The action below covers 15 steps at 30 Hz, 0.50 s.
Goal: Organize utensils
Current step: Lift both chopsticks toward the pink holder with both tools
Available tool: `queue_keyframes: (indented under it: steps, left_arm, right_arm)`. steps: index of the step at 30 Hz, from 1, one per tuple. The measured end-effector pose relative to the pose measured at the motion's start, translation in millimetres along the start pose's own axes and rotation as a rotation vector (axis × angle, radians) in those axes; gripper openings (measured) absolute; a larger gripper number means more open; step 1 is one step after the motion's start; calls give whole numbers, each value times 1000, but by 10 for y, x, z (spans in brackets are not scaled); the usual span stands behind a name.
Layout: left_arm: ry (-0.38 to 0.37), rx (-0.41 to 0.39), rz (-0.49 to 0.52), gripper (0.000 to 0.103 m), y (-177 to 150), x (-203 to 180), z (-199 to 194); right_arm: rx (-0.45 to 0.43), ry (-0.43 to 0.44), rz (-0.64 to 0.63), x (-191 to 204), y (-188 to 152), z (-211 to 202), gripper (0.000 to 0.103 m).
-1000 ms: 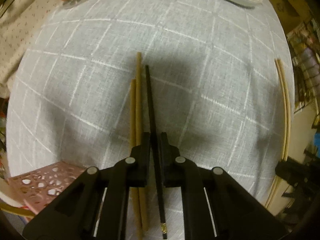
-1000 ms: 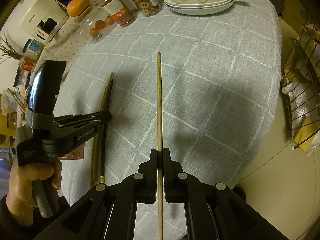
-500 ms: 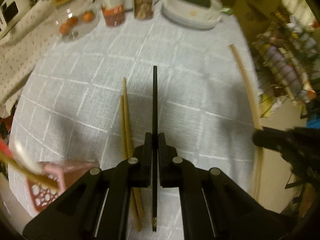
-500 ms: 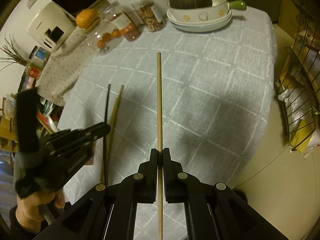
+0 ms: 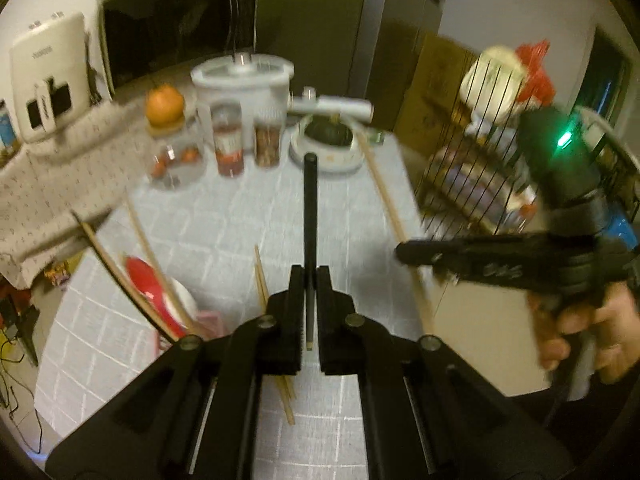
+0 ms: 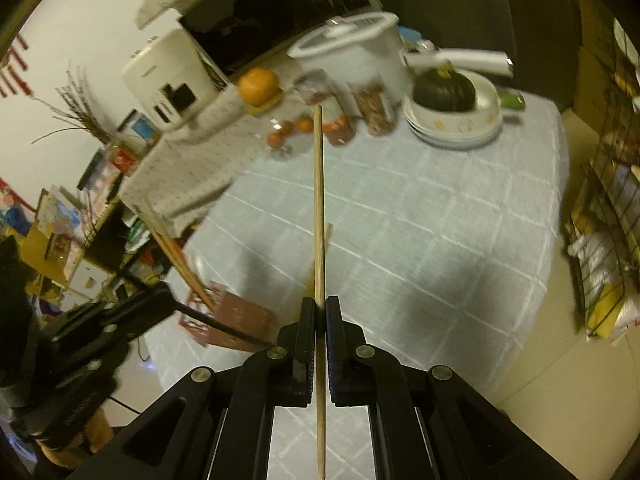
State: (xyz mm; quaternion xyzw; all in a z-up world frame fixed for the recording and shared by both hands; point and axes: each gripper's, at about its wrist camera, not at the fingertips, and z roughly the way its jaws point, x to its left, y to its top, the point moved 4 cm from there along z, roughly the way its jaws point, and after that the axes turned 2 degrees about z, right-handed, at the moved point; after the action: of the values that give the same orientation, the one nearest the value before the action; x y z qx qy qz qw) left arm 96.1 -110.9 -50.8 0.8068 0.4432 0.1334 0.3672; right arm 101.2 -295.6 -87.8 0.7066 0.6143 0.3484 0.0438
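My left gripper (image 5: 308, 280) is shut on a black chopstick (image 5: 309, 208) and holds it lifted above the grey checked tablecloth (image 5: 224, 224). My right gripper (image 6: 320, 312) is shut on a wooden chopstick (image 6: 318, 200), also lifted; it shows in the left wrist view (image 5: 404, 256) with that chopstick (image 5: 384, 196). Two wooden chopsticks (image 5: 264, 292) lie on the cloth under my left gripper. A pink perforated utensil holder (image 6: 236, 320) stands at the table's left edge with long utensils and a red spoon (image 5: 148, 280) in it. The left gripper (image 6: 160, 304) shows beside it.
At the table's far end stand a white dish with a dark squash (image 6: 448, 92), jars (image 5: 228, 148), an orange (image 5: 164, 104) and a white appliance (image 5: 244, 80). A wire rack (image 5: 480, 168) stands off the table's right side.
Both grippers have lifted and tilted up with their chopsticks. The left gripper has moved back toward the pink holder. The two wooden chopsticks stayed on the cloth.
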Motion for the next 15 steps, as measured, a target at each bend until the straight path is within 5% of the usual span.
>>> queue_keyframes:
  steps: [8,15]
  left_arm:
    - [25,-201,-3,6,246,226,-682]
    - [94,-239,-27,6,179,592,-941]
  right_arm:
    - [-58,26,-68,446,71,33,5]
    - [-121,35,-125,725,93,105,5]
